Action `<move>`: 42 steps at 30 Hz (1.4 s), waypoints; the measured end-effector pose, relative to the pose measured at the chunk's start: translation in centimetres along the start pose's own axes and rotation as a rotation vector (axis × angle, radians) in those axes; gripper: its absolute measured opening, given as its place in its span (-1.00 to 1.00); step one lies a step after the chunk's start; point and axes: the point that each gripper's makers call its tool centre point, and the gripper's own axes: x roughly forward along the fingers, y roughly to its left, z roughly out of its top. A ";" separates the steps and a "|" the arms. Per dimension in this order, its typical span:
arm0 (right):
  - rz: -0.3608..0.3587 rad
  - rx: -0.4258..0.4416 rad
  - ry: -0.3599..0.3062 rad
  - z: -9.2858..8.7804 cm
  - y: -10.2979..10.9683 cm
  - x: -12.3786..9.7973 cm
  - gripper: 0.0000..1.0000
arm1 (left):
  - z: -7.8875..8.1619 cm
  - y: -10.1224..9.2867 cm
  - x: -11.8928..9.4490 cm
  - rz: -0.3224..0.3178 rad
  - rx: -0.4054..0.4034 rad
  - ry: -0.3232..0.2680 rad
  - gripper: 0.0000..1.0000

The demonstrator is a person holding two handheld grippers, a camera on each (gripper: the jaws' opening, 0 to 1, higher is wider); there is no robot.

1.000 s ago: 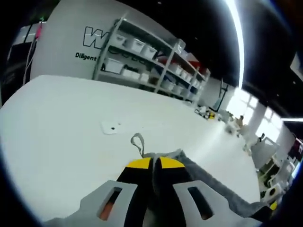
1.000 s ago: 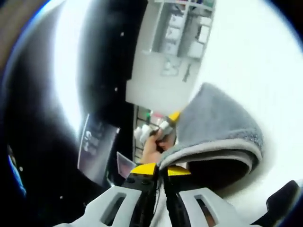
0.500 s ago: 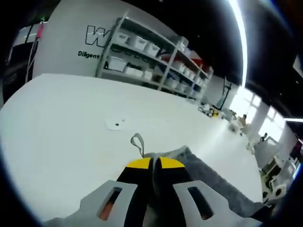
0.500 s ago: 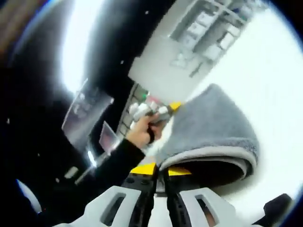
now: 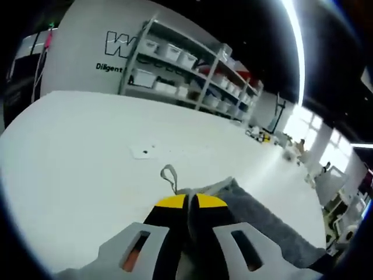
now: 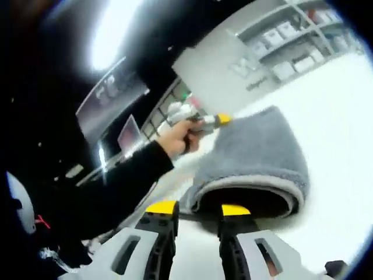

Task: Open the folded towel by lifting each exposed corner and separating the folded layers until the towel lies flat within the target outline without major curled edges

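Left gripper view: my left gripper (image 5: 187, 201), fingers closed on a corner of the grey terry towel (image 5: 262, 219), hanging loop (image 5: 169, 175) beside the tips, over the white bench (image 5: 76, 151).

Right gripper view: my right gripper (image 6: 198, 208), fingers parted, holding nothing; towel's curled edge just ahead; a hand (image 6: 178, 137) grips the left gripper.

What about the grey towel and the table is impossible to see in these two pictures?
- Left gripper view: the towel runs off the lower right edge, so its full shape is cut off; the left gripper hides the pinched corner.
- Left gripper view: the small patch on the table is too small to identify.
- Right gripper view: under the towel's raised fold lies dark shadow.
- No target outline can be made out.
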 end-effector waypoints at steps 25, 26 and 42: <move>-0.285 -1.787 0.035 3.9 0.7 -0.6 0.13 | 0.1 -0.6 0.1 0.011 0.029 0.009 -0.93; -0.278 -1.801 0.031 4.0 0.9 -0.4 0.13 | 0.1 -0.5 0.1 0.011 0.027 0.009 -0.93; -0.207 -2.059 0.050 1.9 2.7 3.5 -0.02 | 0.6 -1.3 0.1 -0.013 0.005 -0.001 -0.93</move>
